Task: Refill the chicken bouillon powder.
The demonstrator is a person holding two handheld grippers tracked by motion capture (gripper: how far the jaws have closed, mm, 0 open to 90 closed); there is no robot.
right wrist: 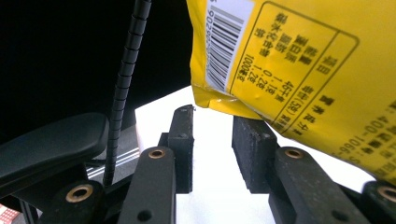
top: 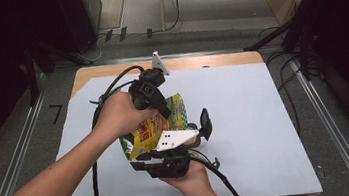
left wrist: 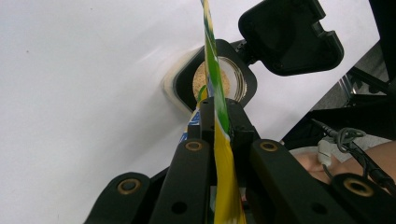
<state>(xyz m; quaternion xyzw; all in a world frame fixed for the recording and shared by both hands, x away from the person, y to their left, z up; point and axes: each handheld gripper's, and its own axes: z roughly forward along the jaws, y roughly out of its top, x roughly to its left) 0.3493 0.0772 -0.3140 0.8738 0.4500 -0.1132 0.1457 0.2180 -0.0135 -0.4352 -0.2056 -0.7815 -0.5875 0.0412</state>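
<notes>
A yellow and green snack bag (top: 152,129) hangs tilted over the table, and my left gripper (top: 164,110) is shut on its upper edge. In the left gripper view the bag (left wrist: 225,186) runs up between the closed jaws of the left gripper (left wrist: 219,109). Beyond them stands a jar (left wrist: 247,80) with tan grains inside and its black flip lid (left wrist: 289,35) swung open. That jar (top: 194,126) sits just right of the bag. My right gripper (top: 142,162) is low and near, under the bag. Its jaws (right wrist: 212,126) stand apart over bare white table, with the bag's lower corner (right wrist: 303,56) just above them.
A white sheet (top: 255,118) covers the table, whose wooden edge (top: 208,61) shows at the back. The left gripper's ribbed black cable (right wrist: 125,79) hangs down on the left. Metal rails and dark stands flank the table.
</notes>
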